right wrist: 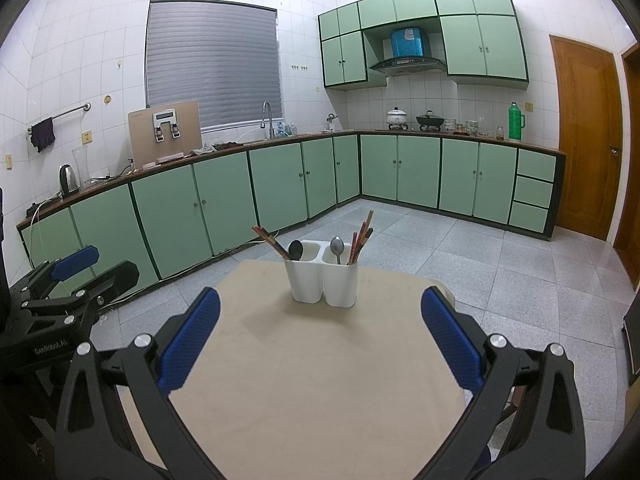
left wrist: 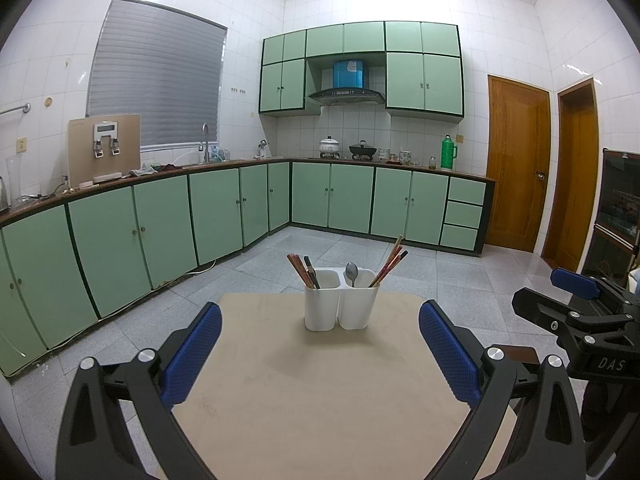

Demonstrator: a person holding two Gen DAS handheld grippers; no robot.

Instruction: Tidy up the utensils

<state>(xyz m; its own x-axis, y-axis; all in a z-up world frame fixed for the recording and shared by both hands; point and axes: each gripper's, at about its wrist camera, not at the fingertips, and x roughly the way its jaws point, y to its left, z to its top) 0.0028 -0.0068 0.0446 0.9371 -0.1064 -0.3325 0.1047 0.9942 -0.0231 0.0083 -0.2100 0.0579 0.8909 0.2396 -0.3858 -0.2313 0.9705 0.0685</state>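
Note:
A white two-compartment utensil holder stands near the far edge of a beige table. Its left compartment holds chopsticks and a black spoon. Its right compartment holds a metal spoon and more chopsticks. My left gripper is open and empty, short of the holder. My right gripper is open and empty, also short of it. The right gripper also shows at the right edge of the left wrist view, and the left gripper at the left edge of the right wrist view.
Green kitchen cabinets with a worktop run along the left and back walls. Wooden doors stand at the right. Grey tiled floor surrounds the table.

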